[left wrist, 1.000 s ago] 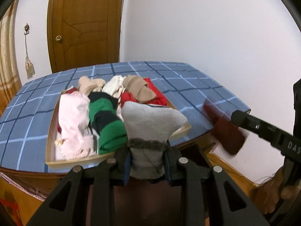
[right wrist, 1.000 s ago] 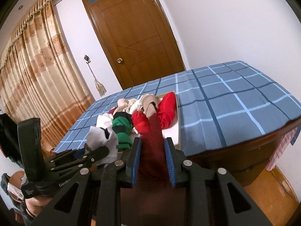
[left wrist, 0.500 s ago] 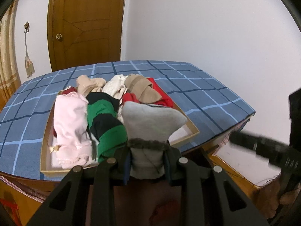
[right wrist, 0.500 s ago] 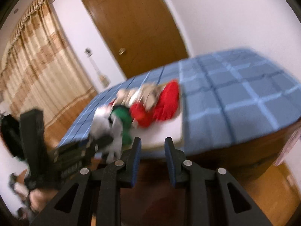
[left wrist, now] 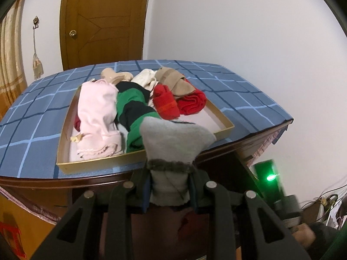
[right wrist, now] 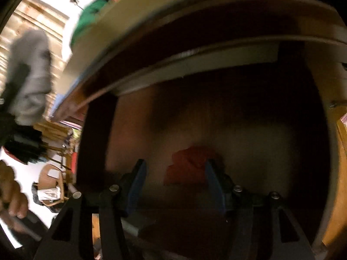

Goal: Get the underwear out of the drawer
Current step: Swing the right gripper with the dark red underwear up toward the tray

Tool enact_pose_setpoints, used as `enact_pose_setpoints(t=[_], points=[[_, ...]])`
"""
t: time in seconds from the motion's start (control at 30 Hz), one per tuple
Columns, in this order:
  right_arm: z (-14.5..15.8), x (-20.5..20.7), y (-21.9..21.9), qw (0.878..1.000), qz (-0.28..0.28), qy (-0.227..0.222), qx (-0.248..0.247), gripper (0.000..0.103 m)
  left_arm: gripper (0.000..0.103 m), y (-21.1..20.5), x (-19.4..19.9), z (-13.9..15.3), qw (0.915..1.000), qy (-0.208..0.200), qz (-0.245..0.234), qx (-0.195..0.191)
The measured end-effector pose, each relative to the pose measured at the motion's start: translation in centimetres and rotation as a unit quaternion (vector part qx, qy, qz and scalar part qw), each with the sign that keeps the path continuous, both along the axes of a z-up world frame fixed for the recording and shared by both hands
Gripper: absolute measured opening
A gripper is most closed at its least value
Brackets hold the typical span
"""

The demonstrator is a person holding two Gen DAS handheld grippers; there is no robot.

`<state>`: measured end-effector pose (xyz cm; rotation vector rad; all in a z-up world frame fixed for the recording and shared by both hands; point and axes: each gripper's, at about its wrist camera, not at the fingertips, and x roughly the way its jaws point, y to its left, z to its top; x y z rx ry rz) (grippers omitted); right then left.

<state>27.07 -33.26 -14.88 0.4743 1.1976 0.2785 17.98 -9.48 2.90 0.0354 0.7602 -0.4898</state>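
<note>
My left gripper is shut on a grey knitted garment, held just in front of the table's near edge. Behind it, the shallow cardboard tray on the table holds pink, green-and-black, red and beige pieces. My right gripper points down into the dark wooden drawer under the tabletop, and its jaws are opening. A red garment lies on the drawer floor between the fingers, with no pad pressing on it. The left gripper's grey garment shows blurred at far left.
A blue checked cloth covers the table. A brown door and white wall stand behind. A black unit with a green light sits low at right. A hand and floor clutter show left of the drawer.
My right gripper let go of the dark red garment, then dropped and tilted down into the drawer with its jaws spread wider. The left gripper still holds the grey piece and sank slightly.
</note>
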Motion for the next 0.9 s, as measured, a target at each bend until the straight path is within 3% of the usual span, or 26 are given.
enact_pose_setpoints(t=[0.17,0.23,0.33,0.4,0.47,0.53,0.57,0.63,0.77,0.83,0.9], points=[[-1.4,0.9,2.0,0.998,0.007,0.032,-0.055,0.065,0.027,0.7,0.1,-0.3,1.0000,0.003,0.003,-0.005],[-2.5,1.5,2.3,0.995,0.007,0.067,-0.078,0.065,0.027,1.0,0.1,-0.4,1.0000,0.005,0.003,-0.007],[-4.7,2.0,2.1,0.991,-0.003,0.109,-0.076,0.065,0.027,1.6,0.1,-0.4,0.9999,0.005,0.004,-0.011],[-4.3,2.0,1.8,0.993,-0.009,0.094,-0.065,0.065,0.027,1.8,0.0,-0.5,0.9999,0.006,0.006,-0.013],[-4.4,2.0,1.9,0.993,-0.008,0.092,-0.071,0.060,0.027,2.2,0.1,-0.6,0.9998,0.008,0.009,-0.014],[-4.9,1.9,2.0,0.993,-0.002,0.099,-0.071,0.037,0.027,2.4,0.1,-0.7,0.9998,0.009,0.011,-0.015],[-5.1,1.8,1.9,0.993,-0.002,0.103,-0.058,0.036,0.027,2.5,0.1,-0.7,0.9998,0.009,0.011,-0.016],[-5.0,1.4,1.6,0.994,-0.007,0.095,-0.052,0.034,0.027,2.6,0.0,-0.8,0.9998,0.009,0.011,-0.015],[-3.0,0.1,1.2,0.998,-0.014,0.039,-0.051,0.028,0.027,2.7,0.1,-1.1,0.9997,0.015,0.014,-0.016],[-1.4,-0.7,0.9,0.999,-0.017,0.004,-0.049,0.014,0.027,2.6,0.1,-1.1,0.9996,0.015,0.014,-0.017],[0.3,-1.4,0.8,0.998,-0.019,-0.028,-0.057,0.013,0.027,2.4,-0.1,-1.0,0.9997,0.014,0.012,-0.015]])
